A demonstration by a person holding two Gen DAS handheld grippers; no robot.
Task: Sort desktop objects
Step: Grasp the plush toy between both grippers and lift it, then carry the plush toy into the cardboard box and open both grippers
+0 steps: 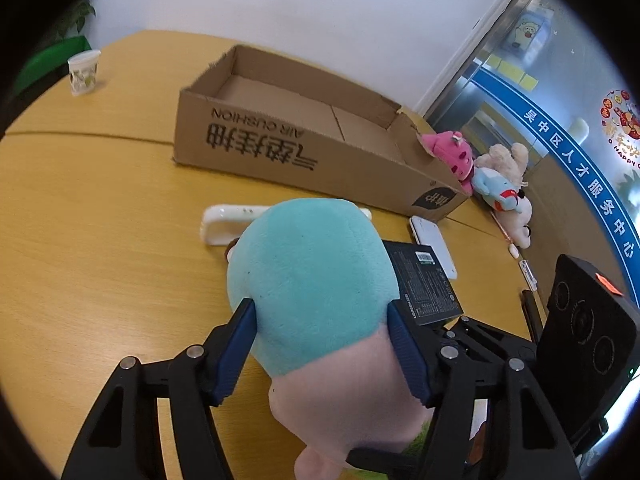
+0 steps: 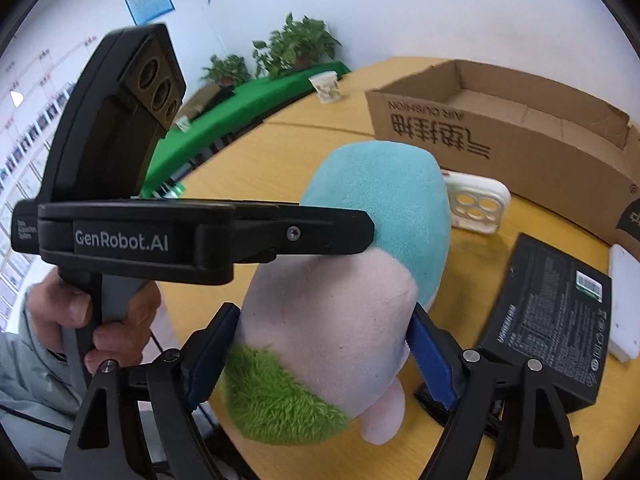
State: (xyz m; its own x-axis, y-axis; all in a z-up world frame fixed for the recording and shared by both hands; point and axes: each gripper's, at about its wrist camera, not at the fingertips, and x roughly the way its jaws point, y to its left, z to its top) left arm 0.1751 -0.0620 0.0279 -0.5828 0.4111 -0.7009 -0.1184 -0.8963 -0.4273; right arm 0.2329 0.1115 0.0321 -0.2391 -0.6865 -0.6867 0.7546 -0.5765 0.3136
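Left wrist view: left tool [image 1: 320, 344] angled down over the desk [image 1: 100, 240], both blue pads pressed into a plush toy [image 1: 312, 280], clamped at its teal-pink seam. Toy's long axis runs away from the tool, teal end forward toward the cardboard box [image 1: 304, 148]. Black box [image 1: 424, 284] just right of the toy; white phone case [image 1: 228, 224] ahead.

Right wrist view: right tool [image 2: 324, 344] grips the same plush toy [image 2: 360, 260] on its pink part, green tuft nearest the camera. Left tool [image 2: 366, 232] crosses from the left, hand [image 2: 92, 320] on its handle. Teal end points at the cardboard box [image 2: 500, 128].
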